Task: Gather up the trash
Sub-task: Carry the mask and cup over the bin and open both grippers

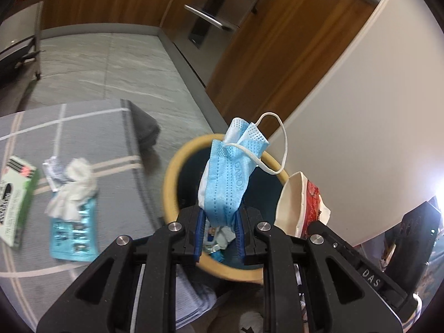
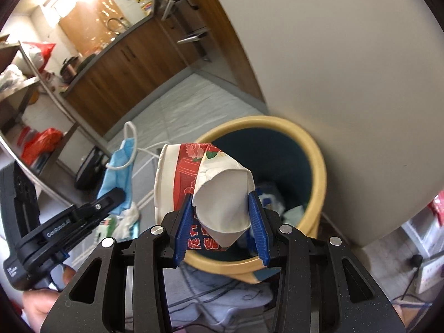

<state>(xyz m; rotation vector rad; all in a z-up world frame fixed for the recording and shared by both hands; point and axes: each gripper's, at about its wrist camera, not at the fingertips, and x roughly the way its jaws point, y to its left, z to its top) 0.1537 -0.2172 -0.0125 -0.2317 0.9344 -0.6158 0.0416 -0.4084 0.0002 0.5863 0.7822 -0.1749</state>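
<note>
Blue face mask: pinched at its lower end between the blue pads of the left claw, standing up from them with a white ear loop curling off its top; in the left wrist view it sits over the mouth of the bin
Left claw state: clamped on the face mask, jaws close together with the folded fabric filling the gap
Paper cup: crushed, white inside with a red flower print outside, gripped between the pads of the right claw; it lies in front of the bin's opening in the right wrist view
Right claw state: clamped on the paper cup, jaws held partly apart by the flattened wall of the cup
Bin: round, cream-yellow rim, dark teal inside, standing on the floor against a white wall; some wrappers and crumpled paper already lie at its bottom
Claws to each other: side by side near the bin, the cup showing at the right edge of the left wrist view and the mask at the left of the right wrist view
Desk: grey cloth with pale stripes, left of the bin
Tissue: crumpled white, lying on the desk, resting partly on a teal wrapper
Box: green and white, flat on the desk just left of the tissue
Hand: holding the left claw's handle, low left in the right wrist view
</note>
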